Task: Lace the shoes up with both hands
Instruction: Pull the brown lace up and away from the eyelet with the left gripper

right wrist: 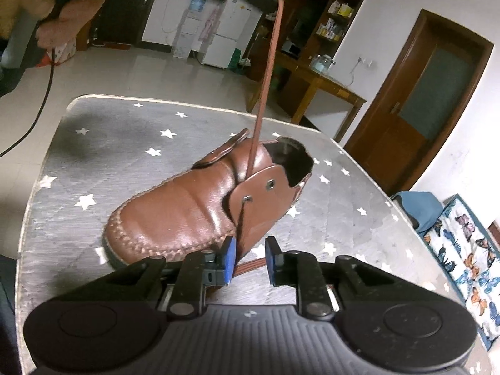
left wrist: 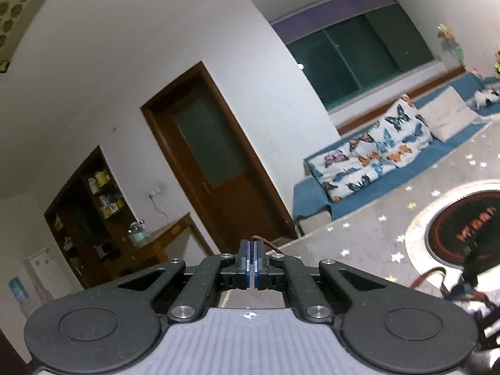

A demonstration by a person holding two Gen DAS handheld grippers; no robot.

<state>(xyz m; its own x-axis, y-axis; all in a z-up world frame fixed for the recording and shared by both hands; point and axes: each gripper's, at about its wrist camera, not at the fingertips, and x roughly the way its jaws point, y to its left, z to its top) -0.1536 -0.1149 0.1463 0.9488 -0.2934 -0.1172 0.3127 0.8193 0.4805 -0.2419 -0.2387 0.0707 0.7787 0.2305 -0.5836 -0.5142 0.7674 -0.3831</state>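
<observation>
Right wrist view: the shoe [right wrist: 193, 206] lies on the tabletop [right wrist: 93, 156], its lace [right wrist: 265, 78] threaded through the lowest eyelet [right wrist: 247, 199] of the near flap and pulled taut upward. Left claw [left wrist: 252, 264] is clamped on the lace end; right claw [right wrist: 249, 257] stands apart just before the shoe. The upper eyelet [right wrist: 270, 183] is bare, so lacing looks partway done.

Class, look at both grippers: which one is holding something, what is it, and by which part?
The left gripper is shut on the brown shoelace, pinching it near its free end. The right gripper is open and holds nothing.
</observation>
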